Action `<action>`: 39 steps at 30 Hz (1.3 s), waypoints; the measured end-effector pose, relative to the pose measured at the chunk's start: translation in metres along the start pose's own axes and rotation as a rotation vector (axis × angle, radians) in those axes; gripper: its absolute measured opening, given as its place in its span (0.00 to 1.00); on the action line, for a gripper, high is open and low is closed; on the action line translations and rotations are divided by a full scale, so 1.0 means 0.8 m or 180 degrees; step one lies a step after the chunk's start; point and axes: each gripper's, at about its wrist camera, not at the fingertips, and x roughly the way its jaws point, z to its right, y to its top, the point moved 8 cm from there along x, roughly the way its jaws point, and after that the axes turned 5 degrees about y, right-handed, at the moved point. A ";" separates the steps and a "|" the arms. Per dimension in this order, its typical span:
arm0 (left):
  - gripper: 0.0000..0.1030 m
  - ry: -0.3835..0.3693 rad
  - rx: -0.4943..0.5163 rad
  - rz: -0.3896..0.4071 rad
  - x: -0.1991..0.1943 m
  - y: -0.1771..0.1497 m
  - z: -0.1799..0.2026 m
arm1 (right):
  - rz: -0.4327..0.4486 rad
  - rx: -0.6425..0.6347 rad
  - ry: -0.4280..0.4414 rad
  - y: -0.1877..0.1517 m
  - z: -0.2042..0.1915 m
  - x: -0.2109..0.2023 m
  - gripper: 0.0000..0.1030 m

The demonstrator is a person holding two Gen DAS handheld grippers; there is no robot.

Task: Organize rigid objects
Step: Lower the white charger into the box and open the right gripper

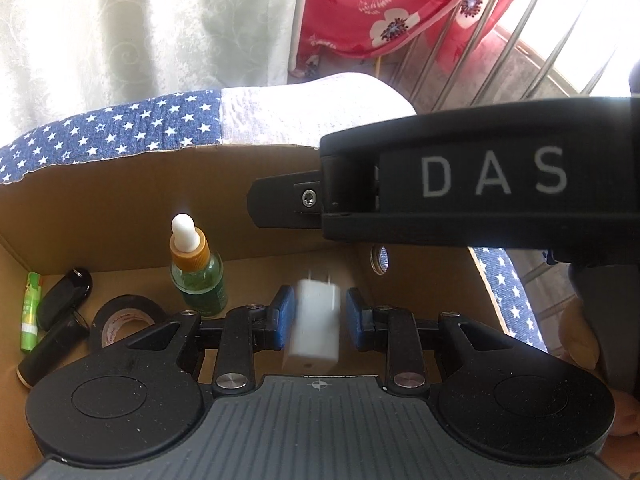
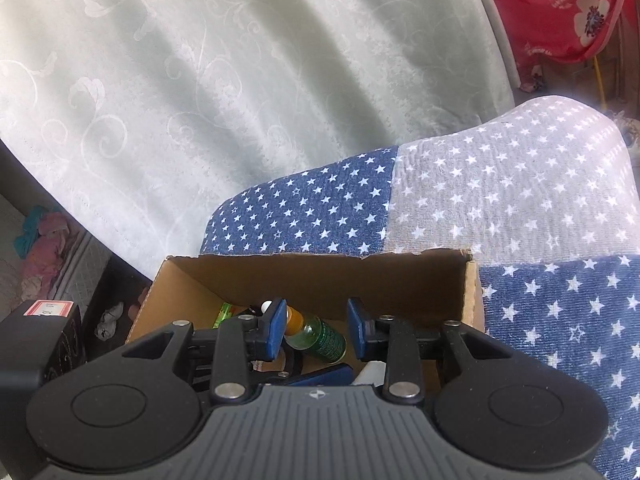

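Observation:
A cardboard box sits on a star-patterned cloth. My left gripper is open inside it, and a blurred white charger plug sits between the blue pads without touching them. In the box stand a green dropper bottle, a black tape roll, a green glue stick and black cylinders. My right gripper is open and empty above the box, with the dropper bottle below it. The right gripper's body crosses the left wrist view.
The blue and white star cloth covers the surface around the box. A pale curtain hangs behind, red floral fabric and metal rails at the back right. A dark box sits at lower left.

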 end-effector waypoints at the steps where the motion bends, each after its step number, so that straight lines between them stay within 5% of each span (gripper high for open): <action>1: 0.26 -0.0001 -0.0001 -0.0002 0.000 -0.001 -0.001 | 0.0012 -0.0002 -0.0001 0.000 0.001 -0.001 0.36; 6: 0.27 -0.0040 -0.0059 -0.0024 -0.004 -0.006 -0.007 | 0.0056 0.0070 0.0019 0.001 0.008 -0.010 0.36; 11: 0.43 -0.0062 -0.0097 0.0107 -0.031 -0.019 -0.013 | 0.0168 0.0082 0.0051 0.001 0.001 -0.039 0.36; 21: 0.68 -0.0216 -0.0115 0.0616 -0.162 -0.079 -0.039 | 0.0162 -0.0317 -0.0122 -0.030 -0.059 -0.083 0.36; 29: 0.74 -0.0167 0.0020 0.1056 -0.243 -0.174 -0.075 | -0.0245 -0.0473 -0.0649 -0.075 -0.070 -0.041 0.36; 39: 0.74 -0.0027 -0.0120 0.1246 -0.277 -0.248 -0.158 | -0.0691 -0.0373 -0.1453 -0.063 -0.049 0.036 0.36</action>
